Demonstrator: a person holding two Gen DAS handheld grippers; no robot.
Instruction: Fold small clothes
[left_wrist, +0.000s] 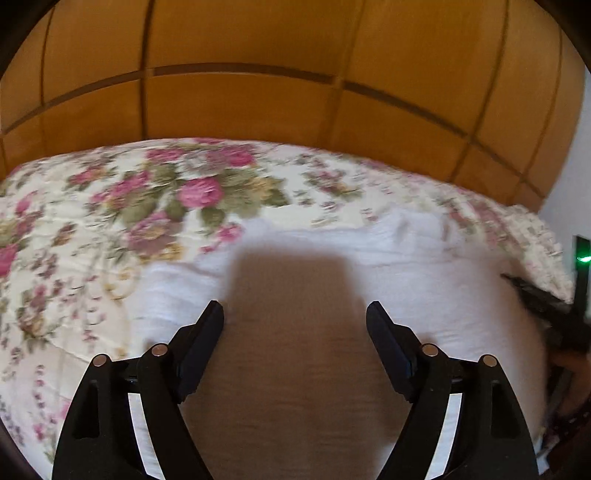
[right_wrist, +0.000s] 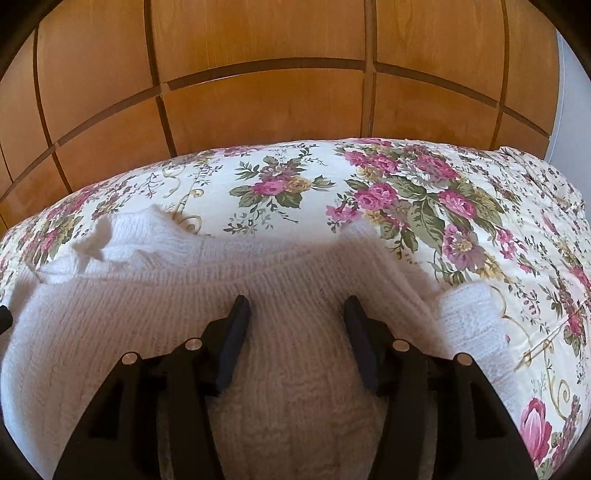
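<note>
In the left wrist view, my left hand-held gripper (left_wrist: 295, 314) fills the bottom of the frame with its jaws spread wide and nothing between them. Below them lies the white sweater (left_wrist: 424, 266), spread across the lower middle of the frame on the floral bedspread (left_wrist: 92, 206); a dark shadow falls on the knit right between the fingers. The picture is blurred, so I cannot tell whether the tips touch the cloth. At the right edge a dark shape, probably my other tool, shows. Wooden panels (left_wrist: 258, 103) fill the top.

In the right wrist view, my right hand-held gripper (right_wrist: 295, 312) is also spread apart and empty, low over the sweater (right_wrist: 110, 314). The knit covers the lower left and centre, with a rumpled edge at the upper left and a thick part, perhaps a sleeve (right_wrist: 469, 317), at the right. I judge both tools are held apart above the garment so I can pick an edge to pinch for a fold.
</note>
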